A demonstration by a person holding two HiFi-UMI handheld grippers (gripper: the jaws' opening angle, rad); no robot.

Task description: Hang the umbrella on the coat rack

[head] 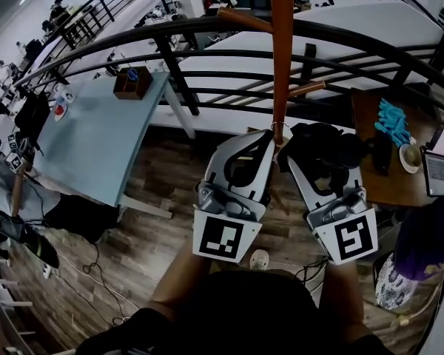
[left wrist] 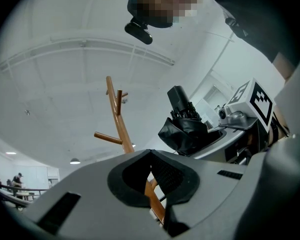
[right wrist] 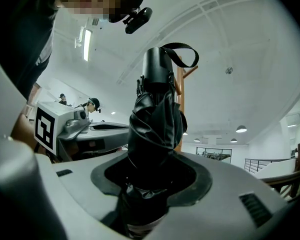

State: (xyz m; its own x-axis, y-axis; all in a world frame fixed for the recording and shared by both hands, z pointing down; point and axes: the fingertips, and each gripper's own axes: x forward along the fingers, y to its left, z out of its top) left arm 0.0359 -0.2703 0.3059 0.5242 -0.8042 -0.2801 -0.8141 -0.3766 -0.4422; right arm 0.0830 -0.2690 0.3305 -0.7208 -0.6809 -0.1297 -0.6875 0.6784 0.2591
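Straight ahead, the coat rack [head: 282, 43], a smooth round wooden pole with angled pegs, rose just beyond both claws. My right claw [right wrist: 152, 184] pinched the folded umbrella [right wrist: 155, 119], its black fabric crinkled and bunched, its stubby handle end close beside the pole. My left claw [left wrist: 150, 176] was pressed together at the tips, empty. A thin strap loop [right wrist: 182, 51] curled off the handle.
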